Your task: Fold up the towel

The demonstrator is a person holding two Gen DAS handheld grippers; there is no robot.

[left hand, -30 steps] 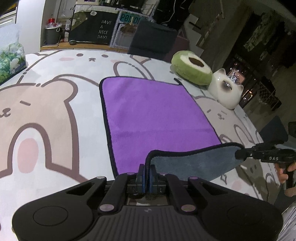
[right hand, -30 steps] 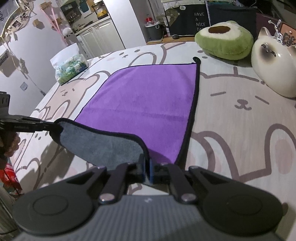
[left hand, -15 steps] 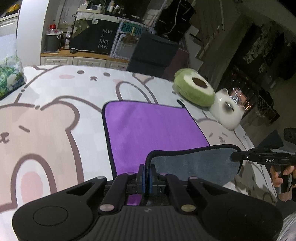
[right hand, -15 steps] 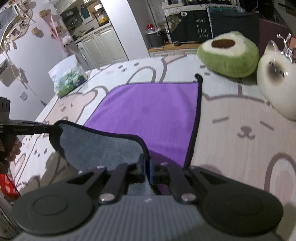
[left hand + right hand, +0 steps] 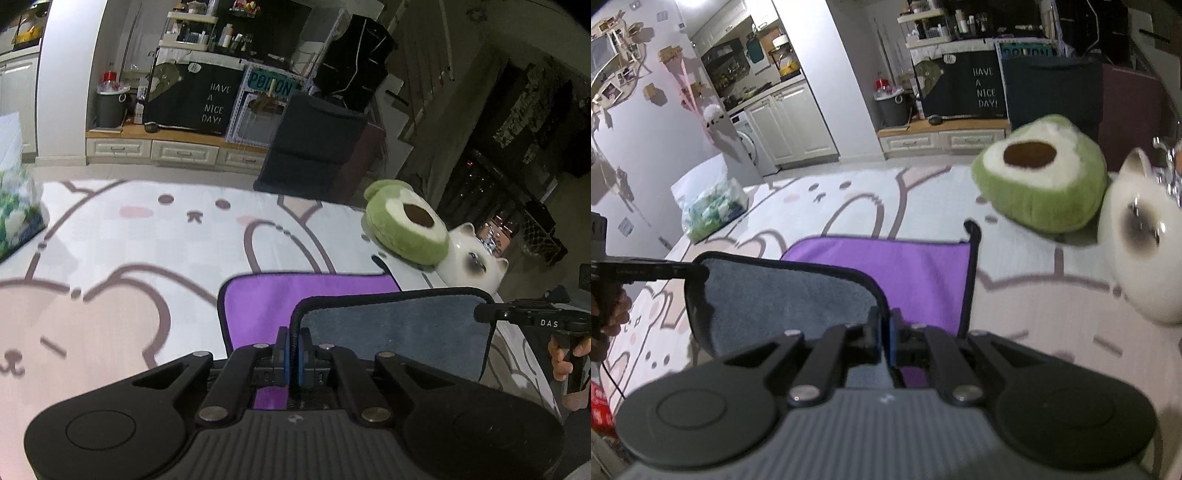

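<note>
- The towel [image 5: 395, 332] is being held raised by its near edge, the grey underside being shown toward both cameras while the purple face [image 5: 916, 273] is lying flat on the cartoon-animal cover [image 5: 129, 236] beyond.
- The left gripper [image 5: 291, 350] is being kept pressed together on one near corner of the towel, the black hem being pinched between its blue pads [image 5: 282, 358].
- The right gripper [image 5: 884, 339] is likewise being kept closed on the other near corner, the hem being pinched between its fingers.
- The lower part of the purple face is being hidden behind the lifted grey flap and the gripper bodies in both views.
- The right hand [image 5: 569, 358] is being cut off at the frame edge in the left wrist view; the left hand [image 5: 609, 310] is being cut off similarly in the right wrist view.
- The far objects are being rendered blurred: an avocado plush [image 5: 1041, 170] and a white cat figure [image 5: 1145, 243] are being seen touching or nearly touching, past the towel's far corner.
- A tissue pack [image 5: 713, 208] is being seen well apart from the towel, near the cover's other side.
- Beyond the surface, a dark chair [image 5: 317, 147], a low drawer unit [image 5: 177, 151] and a "HAVE A NICE DAY!" cloth [image 5: 210, 103] are being seen in dim light.
</note>
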